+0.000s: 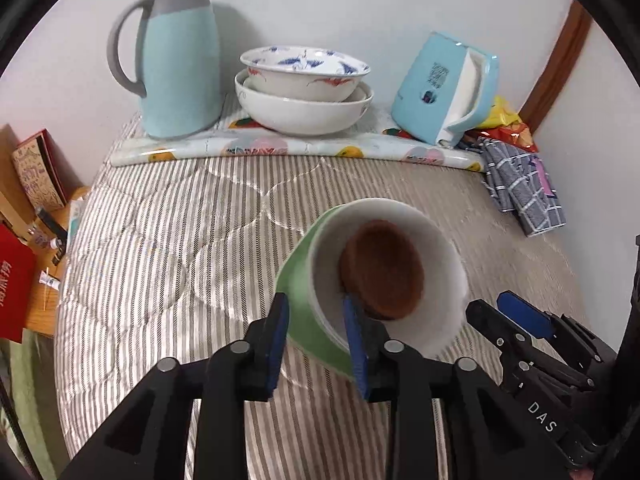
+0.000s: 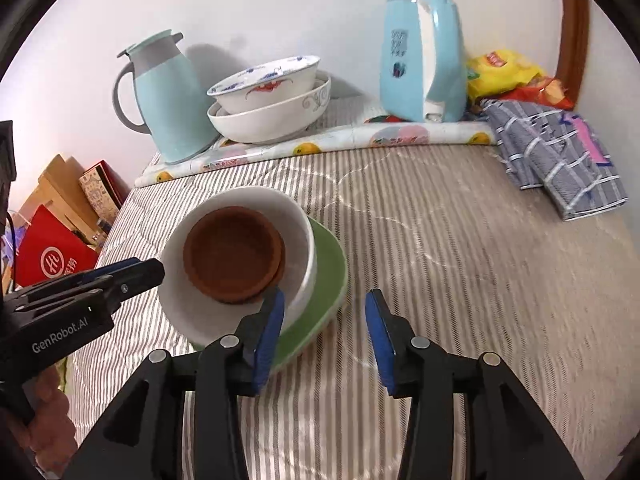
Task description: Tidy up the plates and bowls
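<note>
A stack of a green plate [image 1: 304, 312] [image 2: 326, 280], a white bowl [image 1: 440, 280] [image 2: 248, 204] and a small brown dish [image 1: 384, 268] [image 2: 234, 252] is tilted above the striped quilt. My left gripper [image 1: 318, 340] is shut on the near rim of the green plate and white bowl, one finger under, one inside. It also shows in the right wrist view [image 2: 132, 272]. My right gripper [image 2: 326, 334] is open, its left finger beside the stack's right edge. It also shows in the left wrist view [image 1: 516, 316]. Two nested bowls [image 1: 304, 88] [image 2: 272, 96] stand at the back.
A light-blue thermos jug [image 1: 180, 60] [image 2: 168, 100] and a light-blue kettle [image 1: 444, 88] [image 2: 420, 56] stand on a fruit-print mat [image 1: 280, 146] by the wall. A checked cloth [image 2: 560, 160] and snack bags [image 2: 504, 72] lie at the right. Boxes [image 1: 24, 200] stand left of the bed.
</note>
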{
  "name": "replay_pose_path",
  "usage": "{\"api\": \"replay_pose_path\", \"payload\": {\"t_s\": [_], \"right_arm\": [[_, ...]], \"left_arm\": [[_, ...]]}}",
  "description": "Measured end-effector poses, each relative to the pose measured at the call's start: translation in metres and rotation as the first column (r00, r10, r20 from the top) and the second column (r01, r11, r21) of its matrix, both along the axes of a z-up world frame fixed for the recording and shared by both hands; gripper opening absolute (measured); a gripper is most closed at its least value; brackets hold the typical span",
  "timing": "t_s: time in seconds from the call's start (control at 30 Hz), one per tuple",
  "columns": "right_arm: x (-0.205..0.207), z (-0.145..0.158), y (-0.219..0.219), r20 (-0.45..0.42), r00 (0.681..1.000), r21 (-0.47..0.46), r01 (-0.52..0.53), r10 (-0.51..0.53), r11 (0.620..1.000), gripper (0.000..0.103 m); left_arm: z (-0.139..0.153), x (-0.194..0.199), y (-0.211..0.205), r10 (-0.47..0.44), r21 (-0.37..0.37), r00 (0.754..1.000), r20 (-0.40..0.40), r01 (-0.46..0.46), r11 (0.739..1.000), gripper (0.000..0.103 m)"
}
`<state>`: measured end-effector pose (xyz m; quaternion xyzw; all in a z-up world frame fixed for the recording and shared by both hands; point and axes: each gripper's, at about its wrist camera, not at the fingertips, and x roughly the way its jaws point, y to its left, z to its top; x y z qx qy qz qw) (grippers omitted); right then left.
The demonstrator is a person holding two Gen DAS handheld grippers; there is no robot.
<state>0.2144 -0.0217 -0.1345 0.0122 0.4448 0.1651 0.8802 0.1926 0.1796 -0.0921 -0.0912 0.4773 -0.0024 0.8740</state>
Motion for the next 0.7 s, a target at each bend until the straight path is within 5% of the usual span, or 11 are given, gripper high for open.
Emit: {"api": "replay_pose_path", "payload": {"t_s": [0.57,0.7], "right_arm": [[-0.097,0.056,-0.068,0.149,0.986,-0.021,0.084,-0.080,0.996,0.044],[-0.120,0.062,-0.080,0.181,0.979,-0.021,0.101,-0.096,0.995,0.071]], "left_arm": [[0.050,-0.096,-0.060,0.021,0.080,0.989,0.148,-0.033,0.996,0.065],[0.057,-0.118,-0.072,0.030,0.097,0.984,0.174,-0.047,0.994,0.077]]}}
